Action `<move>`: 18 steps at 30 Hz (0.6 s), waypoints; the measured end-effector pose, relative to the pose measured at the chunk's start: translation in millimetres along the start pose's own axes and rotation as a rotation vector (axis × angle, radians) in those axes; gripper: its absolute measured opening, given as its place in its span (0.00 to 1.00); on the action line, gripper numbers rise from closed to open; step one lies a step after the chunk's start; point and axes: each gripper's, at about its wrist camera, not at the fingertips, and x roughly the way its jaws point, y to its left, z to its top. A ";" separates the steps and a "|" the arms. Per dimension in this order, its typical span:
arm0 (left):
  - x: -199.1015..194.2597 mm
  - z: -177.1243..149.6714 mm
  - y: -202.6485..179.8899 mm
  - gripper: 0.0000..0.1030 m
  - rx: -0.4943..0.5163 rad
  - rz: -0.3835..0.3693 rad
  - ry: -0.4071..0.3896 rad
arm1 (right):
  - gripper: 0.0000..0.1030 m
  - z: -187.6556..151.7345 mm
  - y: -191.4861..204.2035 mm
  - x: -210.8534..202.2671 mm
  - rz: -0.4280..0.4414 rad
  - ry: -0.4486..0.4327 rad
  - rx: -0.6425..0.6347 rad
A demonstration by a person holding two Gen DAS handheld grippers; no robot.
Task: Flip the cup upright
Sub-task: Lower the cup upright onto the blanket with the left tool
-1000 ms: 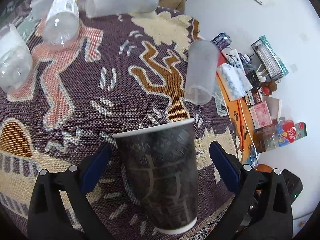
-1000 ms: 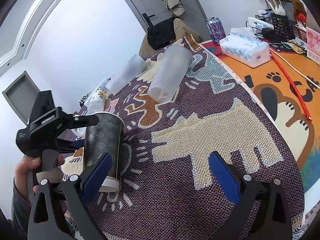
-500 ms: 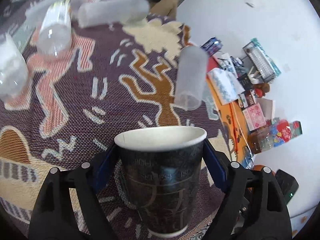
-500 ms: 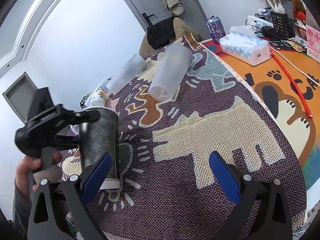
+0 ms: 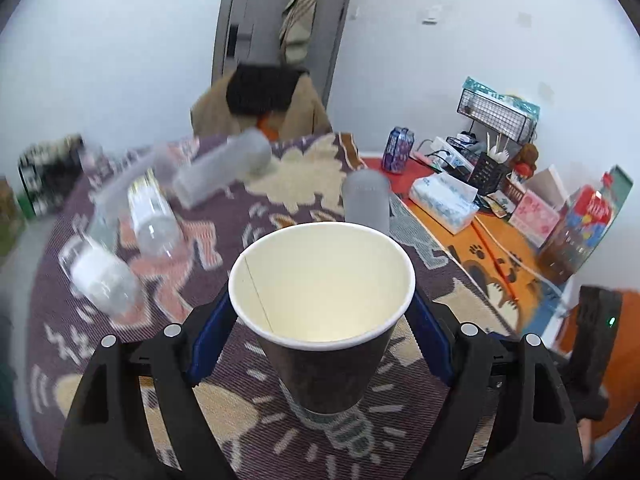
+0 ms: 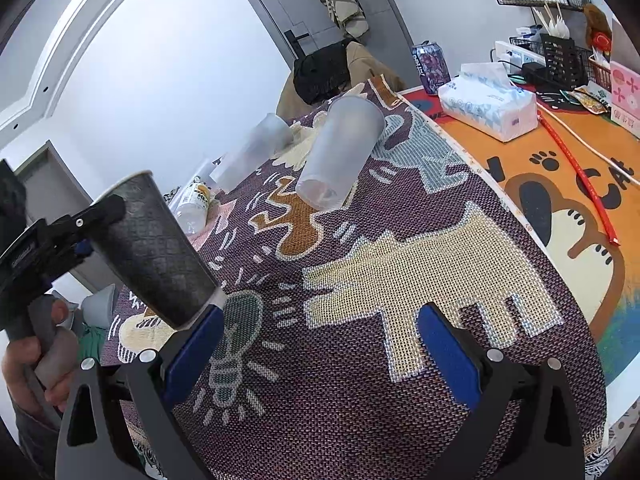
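At left of the right wrist view, the left gripper (image 6: 86,236) pinches the dark paper cup (image 6: 154,248), tilted, mouth toward upper left, above the woven cloth (image 6: 360,360). At bottom, the right gripper (image 6: 320,344) stands spread, holding nothing.

Black claw (image 6: 316,344) frames, blue pads (image 6: 448,356), silver screws, grey handle.

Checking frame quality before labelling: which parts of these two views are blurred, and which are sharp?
Left wrist view: the paper cup and left gripper are sharp, while the lying bottles behind smear with motion. Right wrist view: crisp throughout, with strong fisheye bending at the edges.
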 end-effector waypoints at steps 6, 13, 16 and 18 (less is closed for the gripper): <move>-4.4 -8.9 -18.1 0.78 0.103 0.034 -0.062 | 0.93 -1.8 1.3 -1.7 0.001 0.003 -0.009; 3.8 -20.2 -27.9 0.78 0.154 0.063 -0.083 | 0.93 -3.8 2.4 -6.9 -0.008 0.003 -0.030; 7.9 -25.7 -32.2 0.78 0.172 0.072 -0.084 | 0.93 -5.1 1.6 -9.2 -0.013 0.004 -0.037; 11.9 -30.1 -34.1 0.79 0.176 0.070 -0.069 | 0.93 -6.6 0.9 -11.1 -0.019 0.000 -0.040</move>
